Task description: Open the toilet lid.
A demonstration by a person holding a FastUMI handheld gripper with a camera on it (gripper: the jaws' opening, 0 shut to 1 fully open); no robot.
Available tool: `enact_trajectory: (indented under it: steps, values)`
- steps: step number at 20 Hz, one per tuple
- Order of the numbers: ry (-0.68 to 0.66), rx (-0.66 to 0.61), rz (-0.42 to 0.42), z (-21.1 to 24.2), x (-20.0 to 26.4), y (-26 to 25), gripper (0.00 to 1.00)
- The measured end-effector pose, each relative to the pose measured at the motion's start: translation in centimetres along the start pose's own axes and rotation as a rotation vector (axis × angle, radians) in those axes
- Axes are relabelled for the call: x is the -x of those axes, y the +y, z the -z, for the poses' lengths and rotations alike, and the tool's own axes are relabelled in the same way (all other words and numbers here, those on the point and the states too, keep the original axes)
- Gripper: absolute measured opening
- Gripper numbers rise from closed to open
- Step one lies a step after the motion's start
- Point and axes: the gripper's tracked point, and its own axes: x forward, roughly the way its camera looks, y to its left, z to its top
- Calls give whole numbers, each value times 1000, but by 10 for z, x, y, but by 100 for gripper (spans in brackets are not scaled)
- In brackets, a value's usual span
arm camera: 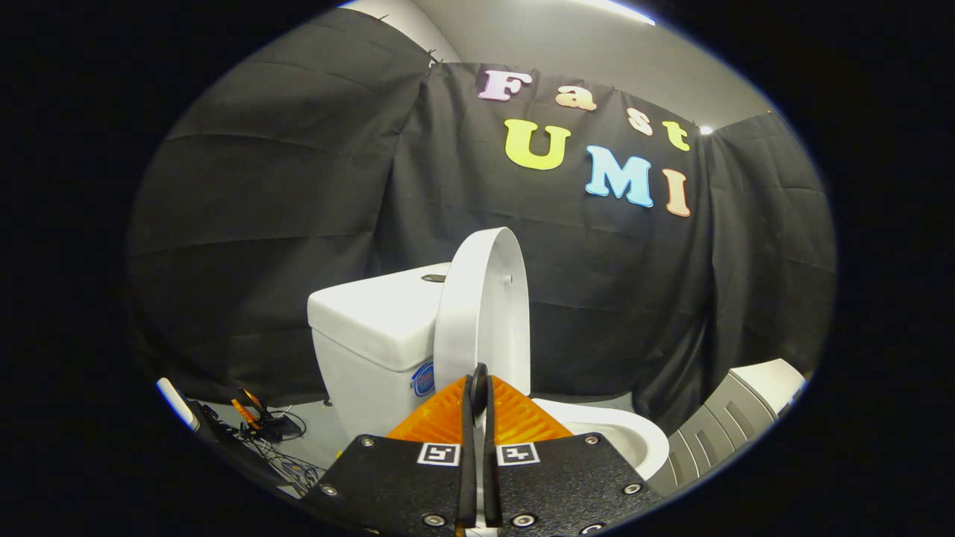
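The handheld two-finger gripper [478, 388] is seen from behind, pointed forward and held about level. Its jaws are brought nearly together, with only a thin slit left between them. Whether anything is pinched there cannot be told.

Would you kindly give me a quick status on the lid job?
Hand-held gripper fingers together, nothing between them. Toilet lid just ahead, raised upright beside the tank. Bowl exposed. Nothing in the way.
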Motion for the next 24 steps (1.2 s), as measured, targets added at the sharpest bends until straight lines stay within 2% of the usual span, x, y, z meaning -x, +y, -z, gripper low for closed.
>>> enact_trajectory:
  steps: [1, 4, 9, 13, 18, 24]
  values:
    - [0, -3, -17, 0, -2, 4, 5]
    - [27, -23, -46, 8, -2, 6, 19]
    - [48, -30, -65, 14, -4, 7, 26]
    - [26, -22, -101, 11, -8, 10, 95]
    - [-15, -44, -128, -6, -1, 11, 96]
    - [-94, -98, -114, -38, 15, -29, 95]
